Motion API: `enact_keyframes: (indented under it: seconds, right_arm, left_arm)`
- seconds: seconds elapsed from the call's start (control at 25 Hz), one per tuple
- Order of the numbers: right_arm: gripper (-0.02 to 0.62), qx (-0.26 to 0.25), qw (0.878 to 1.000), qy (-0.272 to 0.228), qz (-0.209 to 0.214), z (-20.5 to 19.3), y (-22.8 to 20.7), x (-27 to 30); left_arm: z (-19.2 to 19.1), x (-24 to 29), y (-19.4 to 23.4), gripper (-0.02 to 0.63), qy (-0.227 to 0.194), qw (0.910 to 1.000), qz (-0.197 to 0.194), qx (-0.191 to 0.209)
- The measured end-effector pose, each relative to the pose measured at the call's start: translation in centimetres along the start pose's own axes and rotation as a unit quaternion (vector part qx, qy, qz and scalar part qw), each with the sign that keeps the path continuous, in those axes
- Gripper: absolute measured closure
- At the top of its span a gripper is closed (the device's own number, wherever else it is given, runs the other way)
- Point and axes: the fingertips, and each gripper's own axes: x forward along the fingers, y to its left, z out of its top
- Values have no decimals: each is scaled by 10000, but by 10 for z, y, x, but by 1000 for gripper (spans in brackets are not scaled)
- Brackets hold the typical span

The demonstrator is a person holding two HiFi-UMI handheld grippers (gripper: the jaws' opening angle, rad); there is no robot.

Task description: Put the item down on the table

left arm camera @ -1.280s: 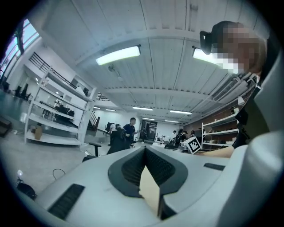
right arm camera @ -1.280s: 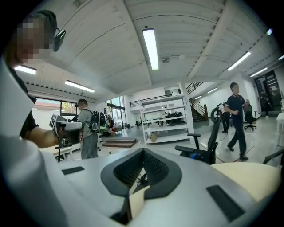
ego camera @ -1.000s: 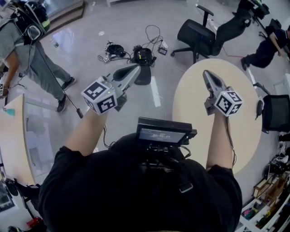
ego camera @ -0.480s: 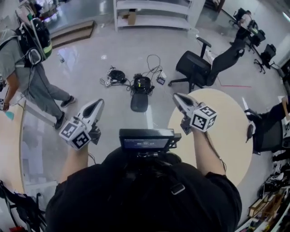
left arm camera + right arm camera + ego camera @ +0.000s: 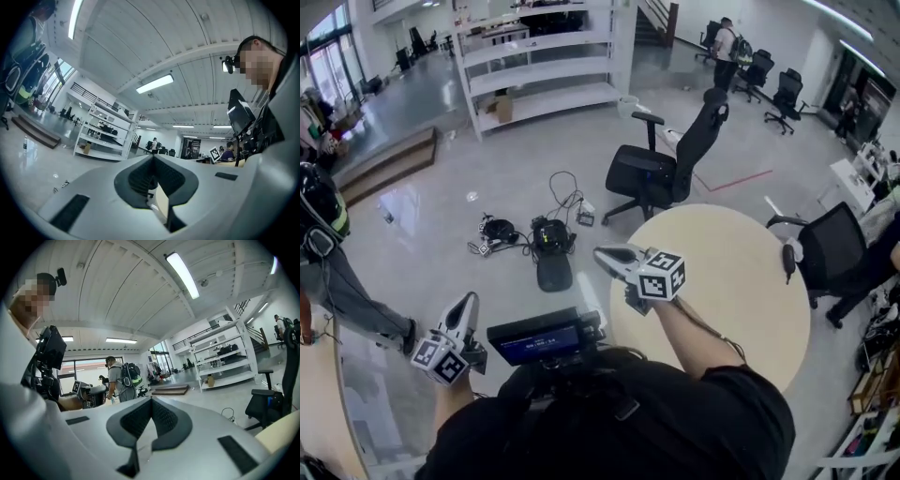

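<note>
head view: the right gripper (image 5: pixel 602 253) hangs in the air at the near left rim of the round table (image 5: pixel 741 309), jaws together and pointing away over the floor. the left gripper (image 5: pixel 471 300) is held low at the person's left side, over the floor and well apart from the table, jaws together too. the table top looks bare. no item to set down shows on it or in either gripper, so where the task's thing is cannot be told. an office chair (image 5: pixel 652 173) stands beyond the table, and a tangle of cables (image 5: pixel 530 234) lies on the floor

left gripper view: the left gripper (image 5: pixel 152 158) has its dark pads meeting at the tips with nothing between them. only the hall and white shelves (image 5: pixel 101 133) lie ahead

right gripper view: the right gripper (image 5: pixel 151 400) is likewise closed on nothing and aimed across the room, with a sliver of the table (image 5: pixel 281 433) at the lower right

judged from this, the putting down is either done or not begun. to do it well, the person would bring a laden gripper over the bare middle of the table, lower it until the item rests, and only then part the jaws
</note>
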Motion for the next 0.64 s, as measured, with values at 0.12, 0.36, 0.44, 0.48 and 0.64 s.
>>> enact_keyframes:
  seconds: [0.12,0.36,0.44,0.48,0.64]
  right_arm:
    - [591,42,10000,64,10,-2,0,-5]
    - [591,-114,9999,117,16,-5,5,1]
    - [591,-127,9998,121,-6,-3,6,0]
    - [591,-130,9998,123,-16,-3,7,0]
    - [591,-158,9998,155,-19,-10,5,5]
  left_arm:
    - [3,1,-2,606,-1,10000,13,0]
    - [-4,-6,7,606,-43,10000,-3,-41]
    - [-3,-6,8,606,-50,10000,-32,-43]
    - [-3,-7,9,606,-46,10000,-40,-45]
    - [-6,-10,16,606,-62,10000,-36,-41]
